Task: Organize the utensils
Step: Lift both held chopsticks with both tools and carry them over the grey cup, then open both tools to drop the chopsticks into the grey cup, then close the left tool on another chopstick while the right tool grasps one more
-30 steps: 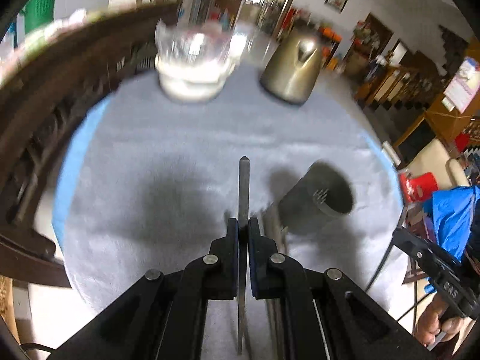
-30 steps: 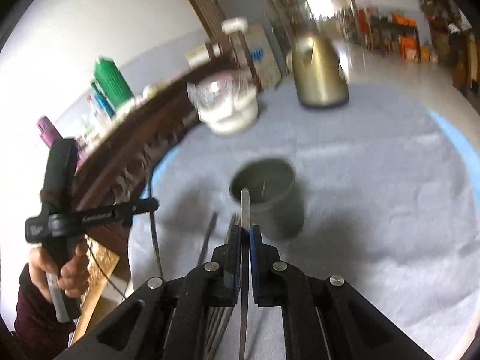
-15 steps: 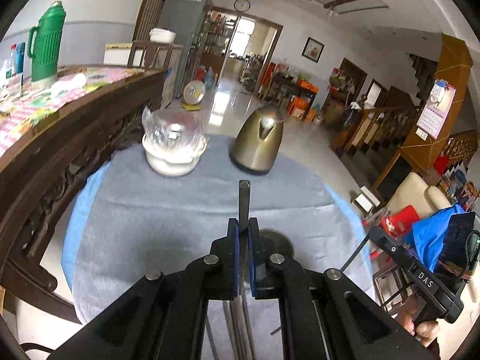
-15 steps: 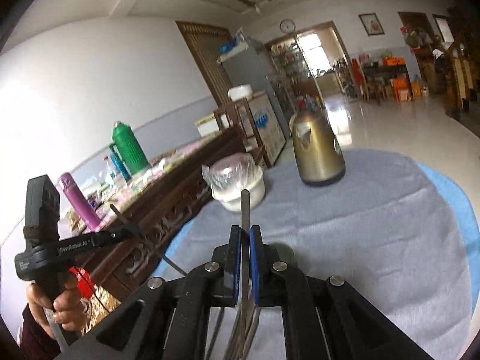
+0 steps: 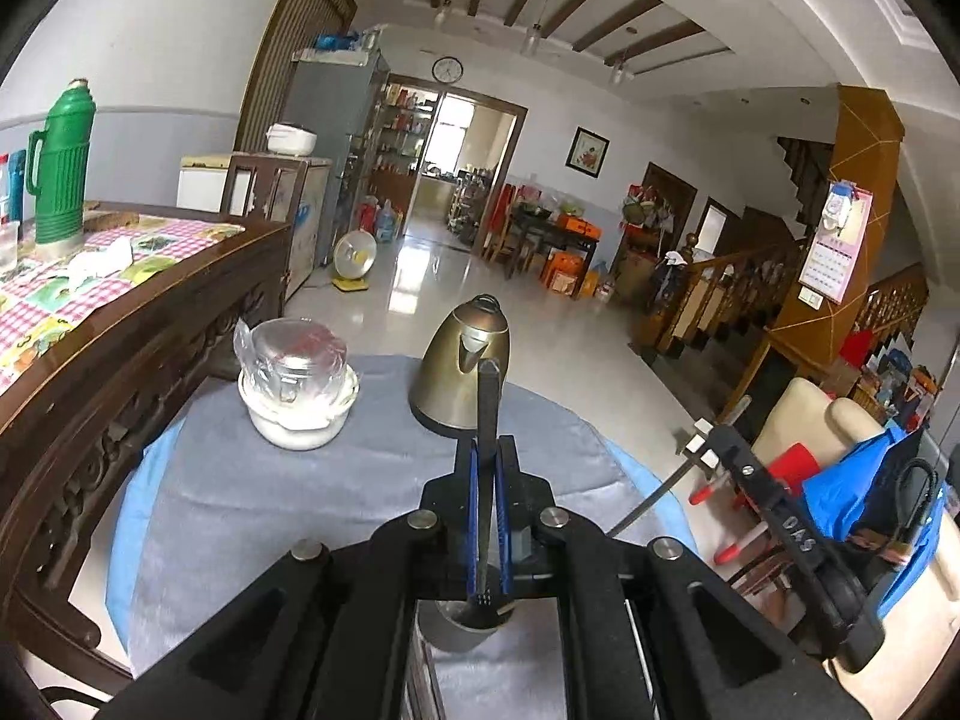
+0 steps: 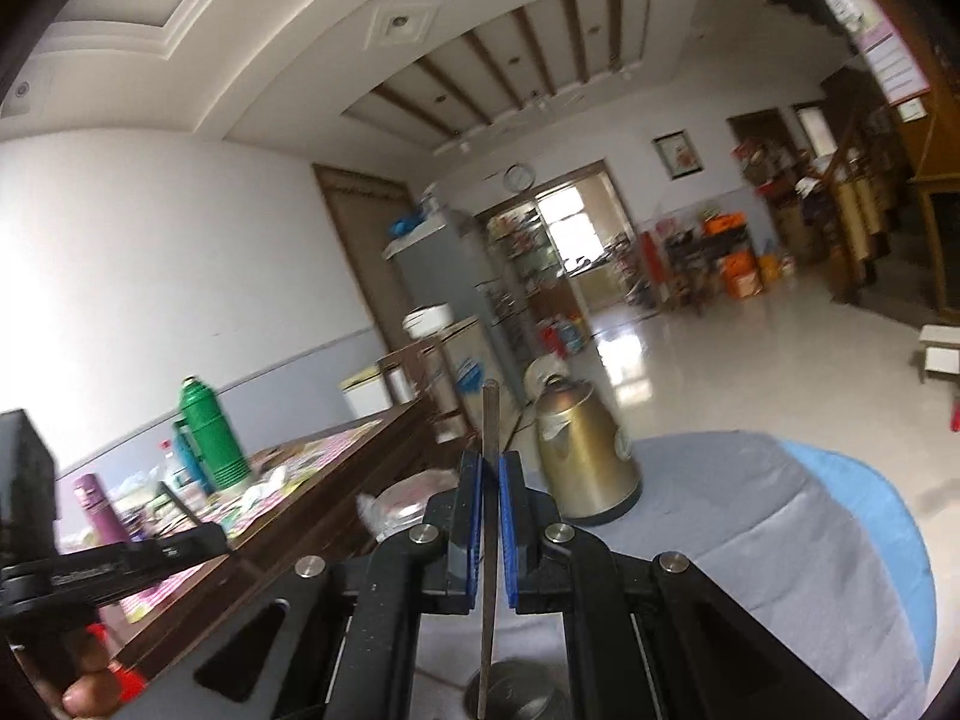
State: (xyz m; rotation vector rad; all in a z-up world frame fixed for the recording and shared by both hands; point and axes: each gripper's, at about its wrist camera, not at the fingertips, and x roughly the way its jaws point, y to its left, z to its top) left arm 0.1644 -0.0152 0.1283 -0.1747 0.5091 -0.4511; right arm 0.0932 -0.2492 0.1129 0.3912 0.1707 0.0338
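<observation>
My left gripper is shut on a dark fork, handle up and tines down. The tines hang just over the grey utensil cup on the cloth. My right gripper is shut on a thin metal utensil seen edge on. Its lower end hangs above the same cup. In the left wrist view the right gripper appears at the right with its slanted utensil. The right wrist view shows the left gripper at the left, a hand on its handle.
A brass kettle and a plastic-wrapped white bowl stand at the far side of the grey cloth. A carved wooden table with a green thermos runs along the left. A chair with blue fabric is right.
Both grippers rose and tipped upward with their utensils. The views swung from the cloth to the room, and the cup slid from ahead of the jaws to beneath them.
</observation>
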